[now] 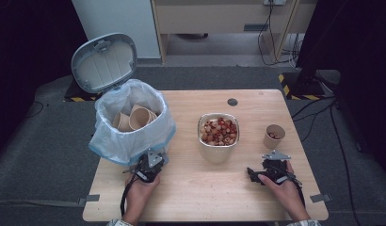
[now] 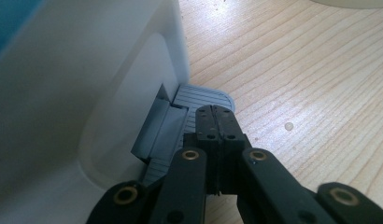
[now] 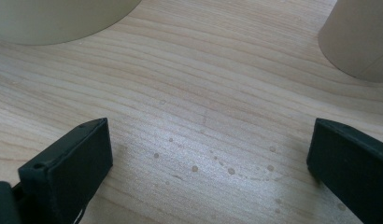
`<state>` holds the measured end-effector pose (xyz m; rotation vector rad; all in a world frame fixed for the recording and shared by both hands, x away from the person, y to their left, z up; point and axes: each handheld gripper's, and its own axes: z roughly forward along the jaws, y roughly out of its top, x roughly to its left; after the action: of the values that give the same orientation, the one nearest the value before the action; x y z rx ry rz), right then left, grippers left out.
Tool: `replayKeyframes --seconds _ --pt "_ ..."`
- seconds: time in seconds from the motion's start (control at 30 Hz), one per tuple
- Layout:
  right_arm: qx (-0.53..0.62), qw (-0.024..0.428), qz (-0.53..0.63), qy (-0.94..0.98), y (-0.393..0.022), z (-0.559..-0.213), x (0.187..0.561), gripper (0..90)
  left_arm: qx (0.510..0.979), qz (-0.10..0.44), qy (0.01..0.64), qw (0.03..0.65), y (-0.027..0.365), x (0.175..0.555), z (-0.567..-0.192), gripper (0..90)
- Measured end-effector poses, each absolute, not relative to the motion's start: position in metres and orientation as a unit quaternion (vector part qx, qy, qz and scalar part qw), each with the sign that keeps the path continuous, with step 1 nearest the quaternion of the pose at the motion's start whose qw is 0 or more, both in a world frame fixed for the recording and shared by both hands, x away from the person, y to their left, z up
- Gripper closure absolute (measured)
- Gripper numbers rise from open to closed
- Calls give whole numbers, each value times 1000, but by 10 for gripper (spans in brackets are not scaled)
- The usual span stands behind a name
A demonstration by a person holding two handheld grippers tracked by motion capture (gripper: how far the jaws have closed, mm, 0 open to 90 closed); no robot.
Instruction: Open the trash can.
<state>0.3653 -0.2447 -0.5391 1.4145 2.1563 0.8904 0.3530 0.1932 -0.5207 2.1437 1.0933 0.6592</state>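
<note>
A white pedal bin (image 1: 130, 125) with a plastic liner stands at the table's left, its grey lid (image 1: 104, 61) up, and holds several brown paper cups (image 1: 139, 117). My left gripper (image 1: 150, 165) is shut, its tips (image 2: 216, 116) resting over the bin's grey foot pedal (image 2: 199, 100) at the bin's base (image 2: 87, 93). A large tub (image 1: 218, 132) of red and pale round pieces sits mid-table. A small paper cup (image 1: 274, 136) with a few pieces stands to the right. My right gripper (image 1: 262, 173) rests open on the wood, jaws wide apart (image 3: 203, 158), the cup (image 3: 358, 37) ahead at the right.
The wooden table (image 1: 205, 188) has bare room along its front between my hands. A round cable hole (image 1: 232, 101) sits near the back edge. Cables and a black stand (image 1: 313, 52) lie on the floor beyond the table's right.
</note>
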Motion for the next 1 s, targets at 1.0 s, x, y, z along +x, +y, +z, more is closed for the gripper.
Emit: replayKeyframes --seconds 1.0 --pt "518 211 328 761 -255 -527 363 48 815 246 415 322 194 353 -520 894"
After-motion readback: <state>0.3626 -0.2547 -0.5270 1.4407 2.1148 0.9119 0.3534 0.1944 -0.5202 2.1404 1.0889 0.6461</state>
